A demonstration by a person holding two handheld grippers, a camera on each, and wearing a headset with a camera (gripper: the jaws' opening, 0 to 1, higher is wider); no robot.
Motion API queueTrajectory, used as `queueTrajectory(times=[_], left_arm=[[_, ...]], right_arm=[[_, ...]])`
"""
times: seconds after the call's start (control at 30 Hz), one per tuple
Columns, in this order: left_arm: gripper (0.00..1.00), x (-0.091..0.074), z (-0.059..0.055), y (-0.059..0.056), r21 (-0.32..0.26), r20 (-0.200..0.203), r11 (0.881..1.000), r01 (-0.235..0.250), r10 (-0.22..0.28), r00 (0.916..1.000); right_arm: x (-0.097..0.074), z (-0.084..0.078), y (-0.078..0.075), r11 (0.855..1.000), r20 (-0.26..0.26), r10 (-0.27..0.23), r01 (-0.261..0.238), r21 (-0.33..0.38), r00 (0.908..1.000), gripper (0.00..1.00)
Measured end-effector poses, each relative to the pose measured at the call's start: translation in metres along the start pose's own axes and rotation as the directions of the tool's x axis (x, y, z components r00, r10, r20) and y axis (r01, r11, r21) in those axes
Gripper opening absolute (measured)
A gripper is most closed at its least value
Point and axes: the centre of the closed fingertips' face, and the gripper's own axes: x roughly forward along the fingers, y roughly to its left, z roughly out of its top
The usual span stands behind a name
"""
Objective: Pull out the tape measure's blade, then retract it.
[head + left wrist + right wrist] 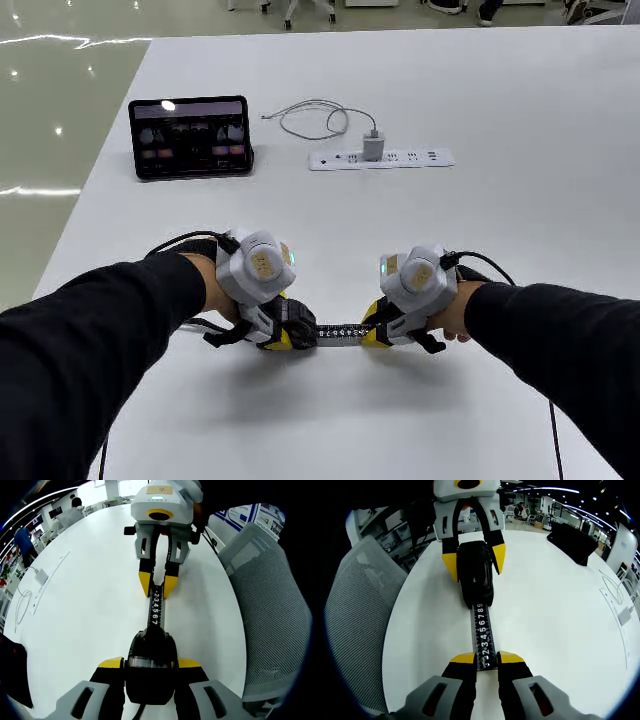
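A: Where is the tape measure right now?

B: The tape measure (476, 577) sits low at the near side of the white surface (420, 80), between the person's two hands. I cannot tell whether it rests on the surface or hangs just above it.

A: What holds it?

B: The left tongs (150, 663) are clamped on the black case, with one yellow tip on each side. The right tongs (485, 659) are pinched closed on the free end of the blade (481, 627).

A: How much of the blade is out?

B: Only a short stretch. It runs straight from the mouth of the case to the right tongs, and just a brief run of printed numerals shows along it. In the head view the two tongs are near each other, with the blade bridging the gap.

A: So how far along is the task?

B: Early, in my judgement. Both grips are set and the pull has begun, but most of the draw looks yet to come. One moment cannot show whether the blade is going out or coming back. If it is going out, the rest of the extension and the whole retraction are left.

A: Is anything in the way?

B: No. A tablet (190, 135) and a power strip (380, 158) lie farther back, well apart from the work.
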Motion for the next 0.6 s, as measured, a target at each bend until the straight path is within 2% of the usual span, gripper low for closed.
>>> queueTrajectory(times=[0.6], left_arm=[[0.34, 0.0, 0.0, 0.0, -0.006, 0.003, 1.0, -0.004, 0.004, 1.0]], right_arm=[[-0.008, -0.013, -0.002, 1.0, -0.002, -0.011, 0.011, 0.017, 0.9999, 0.11]])
